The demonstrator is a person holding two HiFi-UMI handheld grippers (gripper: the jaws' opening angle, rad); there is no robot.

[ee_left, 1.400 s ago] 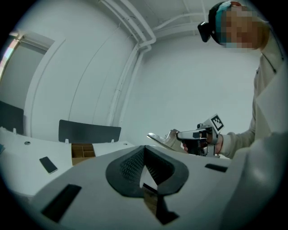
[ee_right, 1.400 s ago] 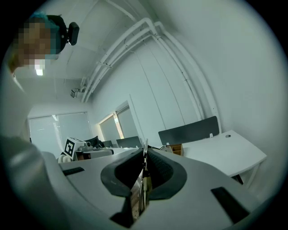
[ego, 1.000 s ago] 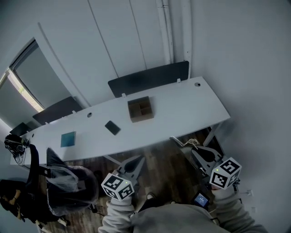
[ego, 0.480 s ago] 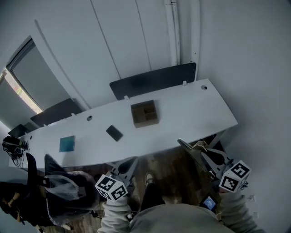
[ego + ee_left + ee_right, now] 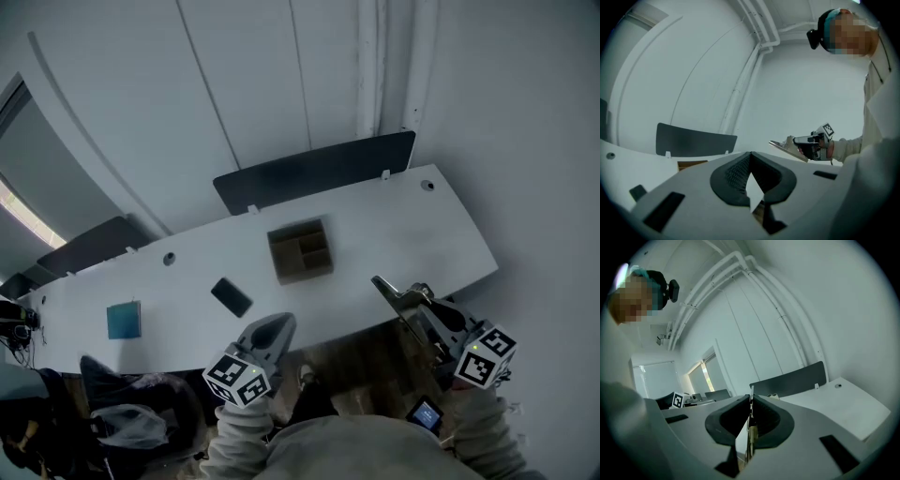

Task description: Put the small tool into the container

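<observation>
Metal thin strip (image 5: 751,432) is clamped in the right tool (image 5: 380,284), not yet over the brown divided box (image 5: 300,251); left tool (image 5: 278,323) clenched empty.

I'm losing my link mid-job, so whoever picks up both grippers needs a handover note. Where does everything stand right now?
Left gripper: fingers shut, empty, held in front of the desk's near edge.
Right gripper: shut on the tool, a thin flat piece, at the near edge and right of the container.
Container: sits open at mid-desk, and the tool is not in it.
Done: tool is in the grip.
Left: carry it over the container and release it inside.
</observation>
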